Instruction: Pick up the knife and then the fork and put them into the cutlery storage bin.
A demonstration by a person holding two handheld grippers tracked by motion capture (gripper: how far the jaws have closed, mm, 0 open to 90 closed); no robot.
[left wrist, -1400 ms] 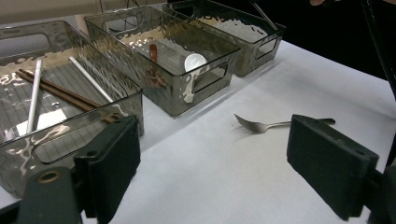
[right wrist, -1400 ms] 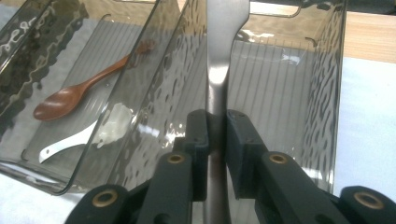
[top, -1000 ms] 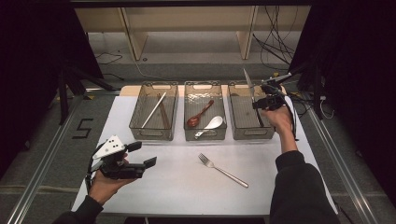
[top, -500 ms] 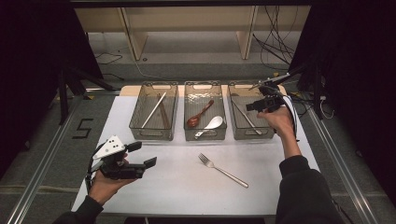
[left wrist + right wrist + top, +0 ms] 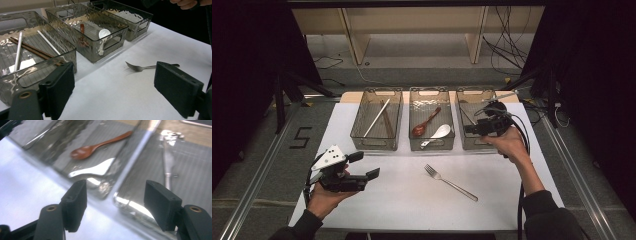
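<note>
A metal fork point(image 5: 451, 182) lies on the white table, also seen ahead of my left gripper as the fork point(image 5: 147, 67). Three clear bins stand in a row at the back. The left bin point(image 5: 362, 135) holds white and brown chopsticks point(image 5: 30, 47). In the middle bin point(image 5: 412, 142) lie a brown spoon point(image 5: 100, 145) and a white spoon point(image 5: 92, 170). A knife point(image 5: 166, 162) rests in the right bin point(image 5: 462, 142). My right gripper point(image 5: 470, 129) hovers open over that bin's front left corner, holding nothing. At the table's front left my left gripper point(image 5: 364, 166) is open and empty.
The person's hands and forearms come in from the bottom. A cable point(image 5: 519, 200) trails from the right gripper along the forearm. Wooden shelving and loose cables stand on the floor behind the table. Metal rails run along both sides of the table.
The right gripper held the knife upright over the right bin, let it go into the bin, then drew back toward the bin's front. The left gripper stayed still.
</note>
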